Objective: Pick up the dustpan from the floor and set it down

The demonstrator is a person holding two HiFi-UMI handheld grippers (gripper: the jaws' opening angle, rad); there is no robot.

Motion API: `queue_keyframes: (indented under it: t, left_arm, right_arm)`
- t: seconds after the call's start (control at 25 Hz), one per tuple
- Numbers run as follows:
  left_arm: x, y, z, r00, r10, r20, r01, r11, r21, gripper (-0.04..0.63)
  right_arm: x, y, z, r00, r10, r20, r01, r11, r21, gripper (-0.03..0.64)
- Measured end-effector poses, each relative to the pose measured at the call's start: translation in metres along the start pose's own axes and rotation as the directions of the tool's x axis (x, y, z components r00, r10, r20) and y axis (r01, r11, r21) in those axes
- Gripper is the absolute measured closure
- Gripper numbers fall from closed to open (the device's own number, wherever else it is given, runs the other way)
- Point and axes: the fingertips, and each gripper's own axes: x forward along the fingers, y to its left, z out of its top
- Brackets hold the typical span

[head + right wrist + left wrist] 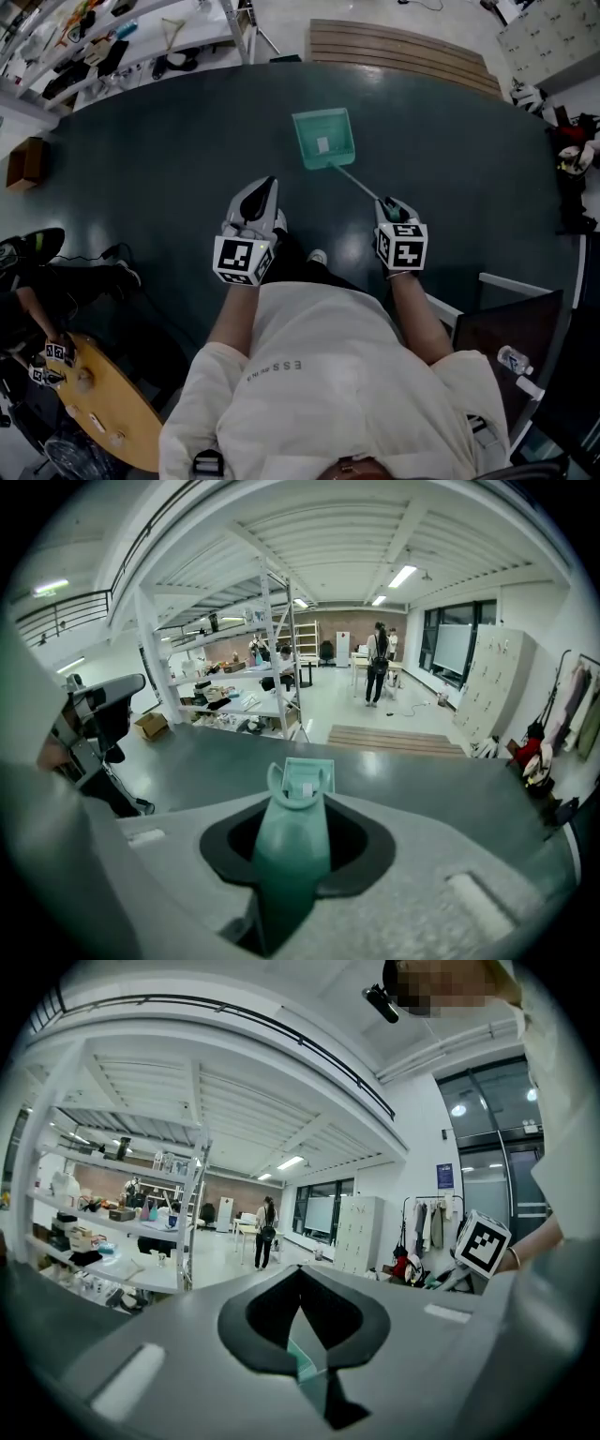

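The teal dustpan (323, 139) has a square pan and a long thin handle (356, 181) that runs back to my right gripper (394, 211). That gripper is shut on the handle's thick teal end (292, 855), pointing steeply down, and the pan (307, 772) shows beyond its jaws over the dark floor. Whether the pan touches the floor I cannot tell. My left gripper (264, 187) hangs beside it to the left, pointing about level, its jaws drawn together with nothing held (302, 1321). The two grippers are apart.
A dark floor mat (169, 159) spreads ahead. A slatted wooden platform (403, 52) lies beyond it. Shelves with clutter (122, 37) stand far left, a cardboard box (26, 161) at the left edge, a round wooden table (103, 403) near left, a black chair (511, 328) right.
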Motion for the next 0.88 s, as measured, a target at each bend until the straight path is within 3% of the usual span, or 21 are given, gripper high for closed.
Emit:
queue_keyframes:
  t: [0.36, 0.88]
  left_arm:
    - [0.030, 0.038, -0.028, 0.997, 0.027, -0.067, -0.031, 0.998, -0.055, 0.580]
    - [0.142, 0.151, -0.069, 0.983, -0.020, -0.182, -0.010, 0.987, -0.158, 0.580]
  right_arm:
    - [0.065, 0.002, 0.009, 0.997, -0.009, -0.070, 0.010, 1.000, 0.017, 0.543]
    - [0.247, 0.024, 0.039, 0.959, -0.063, -0.275, 0.084, 0.994, 0.065, 0.541]
